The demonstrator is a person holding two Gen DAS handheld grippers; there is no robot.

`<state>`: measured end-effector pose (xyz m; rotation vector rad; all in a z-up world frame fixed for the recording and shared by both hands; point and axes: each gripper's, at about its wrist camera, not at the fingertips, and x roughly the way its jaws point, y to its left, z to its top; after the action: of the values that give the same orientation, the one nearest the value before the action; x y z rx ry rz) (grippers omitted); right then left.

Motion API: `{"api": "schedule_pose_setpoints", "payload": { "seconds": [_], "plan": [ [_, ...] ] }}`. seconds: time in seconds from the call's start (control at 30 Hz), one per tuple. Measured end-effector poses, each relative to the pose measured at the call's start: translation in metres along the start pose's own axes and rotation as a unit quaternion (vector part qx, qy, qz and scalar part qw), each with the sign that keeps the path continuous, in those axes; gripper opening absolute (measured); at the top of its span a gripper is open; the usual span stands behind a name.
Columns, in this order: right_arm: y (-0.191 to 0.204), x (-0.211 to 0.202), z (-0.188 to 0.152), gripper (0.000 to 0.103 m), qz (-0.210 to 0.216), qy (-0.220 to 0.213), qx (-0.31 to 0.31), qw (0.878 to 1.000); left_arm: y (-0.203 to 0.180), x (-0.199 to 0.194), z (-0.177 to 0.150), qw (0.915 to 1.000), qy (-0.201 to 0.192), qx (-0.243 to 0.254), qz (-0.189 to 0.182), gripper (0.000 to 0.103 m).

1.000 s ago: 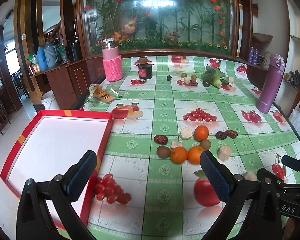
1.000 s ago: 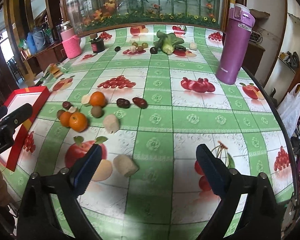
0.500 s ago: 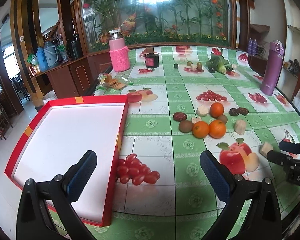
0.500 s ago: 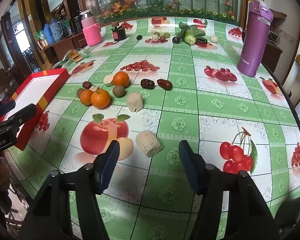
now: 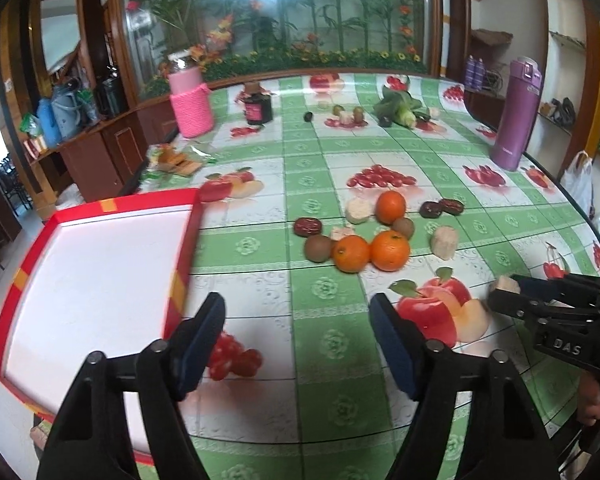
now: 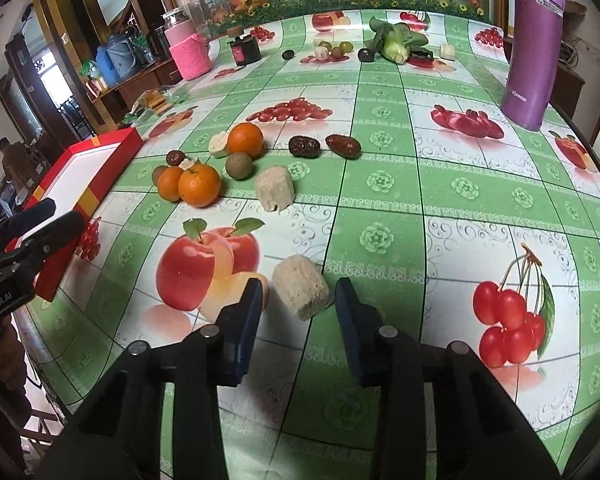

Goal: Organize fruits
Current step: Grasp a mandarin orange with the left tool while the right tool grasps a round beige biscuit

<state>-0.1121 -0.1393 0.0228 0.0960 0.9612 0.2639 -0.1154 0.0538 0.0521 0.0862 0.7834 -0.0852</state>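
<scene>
Right gripper [image 6: 298, 300] jaws, just closing, flank the pale rough cylindrical chunk [image 6: 300, 290] without contact; left gripper [image 5: 298, 330], also closing, is half open and empty.

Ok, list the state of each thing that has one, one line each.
Left gripper: open, fingers just closing, nothing between them.
Right gripper: open, fingers just closing around the pale chunk, not yet pressing.
Red tray: nothing in it.
Purple flask: upright, lid shut.
Pink-sleeved jar: upright, lidded.
Front oranges: resting on the tablecloth, touching.
</scene>
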Motion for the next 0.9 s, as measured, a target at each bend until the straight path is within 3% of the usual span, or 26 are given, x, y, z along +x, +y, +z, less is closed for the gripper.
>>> {"api": "schedule_pose_setpoints", "payload": {
  "seconds": [0.2, 0.33, 0.57, 0.63, 0.77, 0.9],
  "plan": [
    [0.000, 0.008, 0.010, 0.037, -0.003, 0.002, -0.013, 1.000, -0.010, 0.014, 0.014, 0.9994, 0.028, 0.004, -0.020, 0.071],
    [-0.007, 0.011, 0.017, 0.036, 0.006, -0.006, 0.006, 1.000, -0.027, 0.027, 0.027, 0.9979, 0.040, 0.039, -0.032, 0.071],
    [-0.040, 0.018, 0.028, 0.037, 0.092, -0.019, 0.100, 0.991, -0.049, 0.052, 0.051, 0.9909, 0.051, 0.110, -0.057, 0.071],
    [-0.042, 0.017, 0.028, 0.036, 0.093, -0.022, 0.105, 0.990, -0.056, 0.058, 0.054, 0.9872, 0.058, 0.129, -0.073, 0.071],
    [-0.047, 0.015, 0.028, 0.037, 0.101, -0.030, 0.123, 0.987, -0.068, 0.069, 0.052, 0.9795, 0.074, 0.159, -0.100, 0.050],
    [-0.054, 0.014, 0.028, 0.036, 0.102, -0.033, 0.141, 0.984, -0.070, 0.081, 0.049, 0.9774, 0.086, 0.163, -0.103, 0.045]
  ]
}}
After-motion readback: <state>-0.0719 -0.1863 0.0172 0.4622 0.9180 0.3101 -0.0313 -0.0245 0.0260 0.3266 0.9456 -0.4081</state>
